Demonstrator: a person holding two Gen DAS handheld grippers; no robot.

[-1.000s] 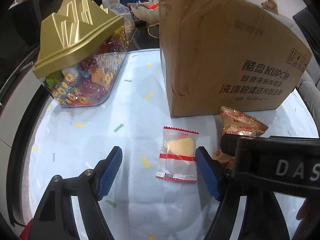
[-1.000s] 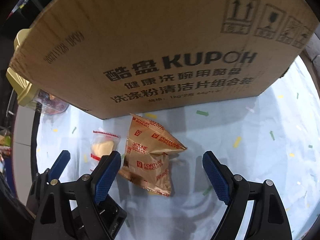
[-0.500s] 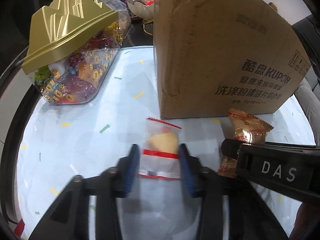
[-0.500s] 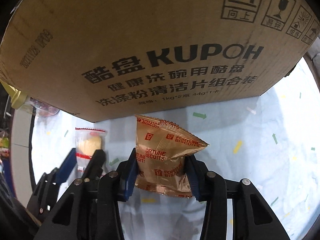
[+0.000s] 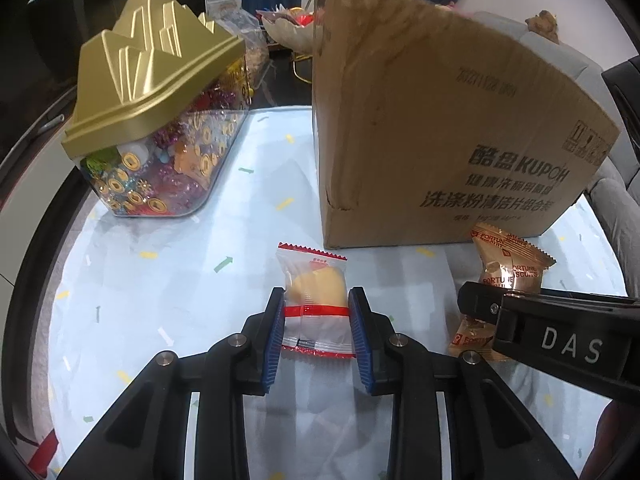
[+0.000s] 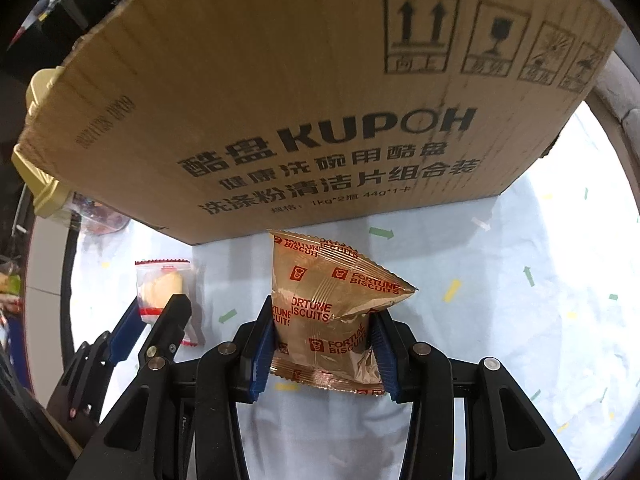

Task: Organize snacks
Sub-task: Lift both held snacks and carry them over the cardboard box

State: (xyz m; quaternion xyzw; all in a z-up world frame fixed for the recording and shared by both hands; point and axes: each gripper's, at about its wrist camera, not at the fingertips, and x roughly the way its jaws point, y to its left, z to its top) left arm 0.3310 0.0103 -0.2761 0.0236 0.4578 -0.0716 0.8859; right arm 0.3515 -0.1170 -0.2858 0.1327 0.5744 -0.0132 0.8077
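My left gripper [image 5: 316,316] is shut on a clear snack packet [image 5: 314,300] with a red stripe and a yellow cookie inside, held just above the tablecloth. My right gripper [image 6: 324,340] is shut on a gold Fortune Biscuits packet [image 6: 324,304]; that packet also shows at the right of the left wrist view [image 5: 508,276]. The clear packet and the left gripper show at the left of the right wrist view [image 6: 160,288]. Both packets hang in front of a big brown cardboard box [image 5: 432,140], which fills the top of the right wrist view [image 6: 320,100].
A clear candy container with a gold mountain-shaped lid [image 5: 160,120] stands at the back left on the pale blue confetti-print tablecloth [image 5: 160,280]. A bowl on a gold stand [image 5: 304,28] sits behind the box. A grey sofa [image 5: 616,200] lies to the right.
Both grippers went from open to shut on their packets, and both packets have been lifted slightly off the cloth.
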